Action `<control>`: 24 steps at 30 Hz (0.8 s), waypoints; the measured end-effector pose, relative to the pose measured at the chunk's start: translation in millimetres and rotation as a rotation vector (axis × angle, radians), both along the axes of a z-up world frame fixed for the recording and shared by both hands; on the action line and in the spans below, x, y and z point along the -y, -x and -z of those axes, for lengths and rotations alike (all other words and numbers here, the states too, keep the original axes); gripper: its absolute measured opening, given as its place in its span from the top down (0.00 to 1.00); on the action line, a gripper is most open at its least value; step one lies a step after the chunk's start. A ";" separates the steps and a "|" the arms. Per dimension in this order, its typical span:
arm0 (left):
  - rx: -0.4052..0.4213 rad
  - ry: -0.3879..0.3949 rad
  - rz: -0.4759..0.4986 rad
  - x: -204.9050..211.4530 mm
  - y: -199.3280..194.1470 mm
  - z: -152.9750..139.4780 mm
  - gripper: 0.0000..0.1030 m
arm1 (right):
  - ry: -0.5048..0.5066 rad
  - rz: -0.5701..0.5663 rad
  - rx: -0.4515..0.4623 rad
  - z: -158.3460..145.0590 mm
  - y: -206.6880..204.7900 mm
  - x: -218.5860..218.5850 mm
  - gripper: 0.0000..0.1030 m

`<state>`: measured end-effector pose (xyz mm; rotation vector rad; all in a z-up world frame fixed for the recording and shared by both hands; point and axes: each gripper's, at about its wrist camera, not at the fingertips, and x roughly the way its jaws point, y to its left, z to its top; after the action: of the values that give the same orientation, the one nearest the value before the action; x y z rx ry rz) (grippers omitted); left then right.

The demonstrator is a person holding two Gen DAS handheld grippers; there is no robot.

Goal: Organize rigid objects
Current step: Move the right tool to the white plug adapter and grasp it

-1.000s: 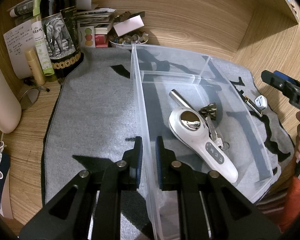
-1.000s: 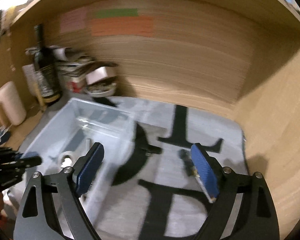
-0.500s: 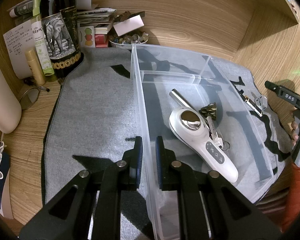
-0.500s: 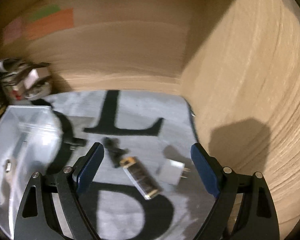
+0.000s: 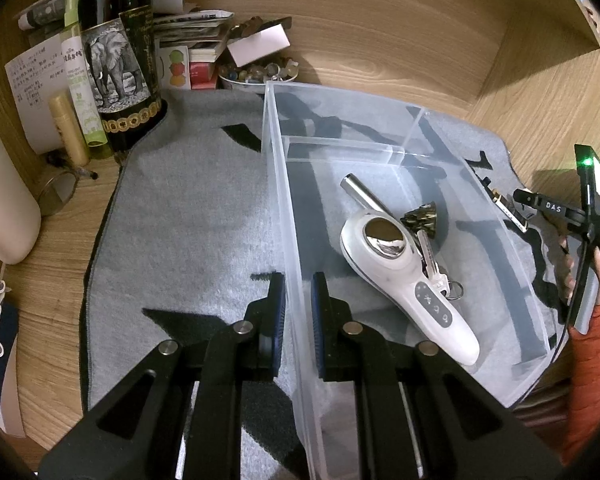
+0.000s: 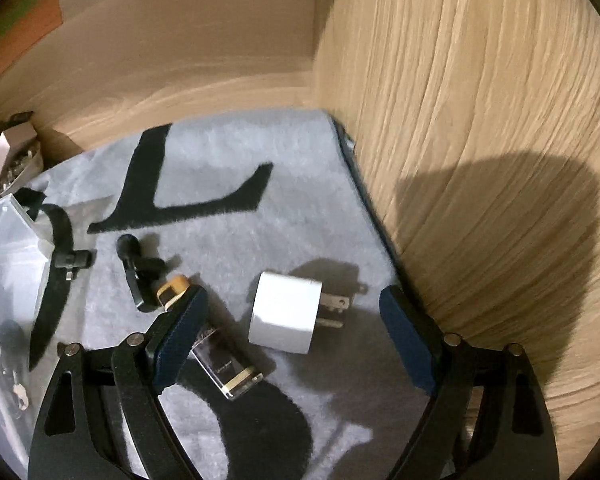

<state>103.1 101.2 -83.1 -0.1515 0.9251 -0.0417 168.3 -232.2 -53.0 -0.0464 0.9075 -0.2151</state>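
Observation:
My left gripper (image 5: 298,280) is shut on the left wall of a clear plastic bin (image 5: 278,184). In the bin lie a white handheld device (image 5: 404,276), a silver tube (image 5: 362,192), keys (image 5: 432,260) and a dark crumpled piece (image 5: 422,216). My right gripper (image 6: 294,316) is open and low over a white plug adapter (image 6: 284,312) on the grey mat (image 6: 228,184). A small glass bottle with a tan cap (image 6: 216,352) lies by its left finger. A black clip (image 6: 134,268) and a small black connector (image 6: 74,260) lie further left.
A dark wine bottle (image 5: 118,56), a green tube, a small cream bottle, papers, books and a bowl of beads (image 5: 260,74) crowd the back left. A cream jug (image 5: 0,200) stands at far left. A wooden side wall (image 6: 480,140) rises close on the right.
My right gripper has swung right, away from the bin, and dropped down over the white adapter and glass bottle. My left gripper and the bin have not moved.

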 end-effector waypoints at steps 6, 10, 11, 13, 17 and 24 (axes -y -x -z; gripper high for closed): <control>0.000 0.000 0.001 0.2 0.1 -0.1 0.89 | -0.039 -0.018 -0.043 9.0 -4.2 2.4 0.58; 0.000 -0.001 0.000 0.1 0.0 -0.2 0.89 | -0.027 -0.031 -0.016 5.4 1.5 -1.4 0.58; 0.000 0.000 0.000 0.0 0.0 -0.2 0.89 | -0.022 -0.036 -0.007 3.6 2.8 -3.4 0.58; -0.001 0.000 0.000 0.1 0.0 -0.1 0.89 | -0.007 -0.048 0.010 -1.5 6.7 -7.1 0.58; -0.001 0.000 0.000 0.1 -0.2 -0.2 0.89 | 0.001 -0.071 0.033 -10.2 9.6 -15.8 0.58; -0.001 0.001 0.000 0.0 -0.1 -0.2 0.89 | 0.025 -0.135 0.087 -28.5 15.4 -39.3 0.58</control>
<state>103.2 101.2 -82.9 -0.1527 0.9256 -0.0425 152.9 -192.9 -24.4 -0.1200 0.8113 -0.1014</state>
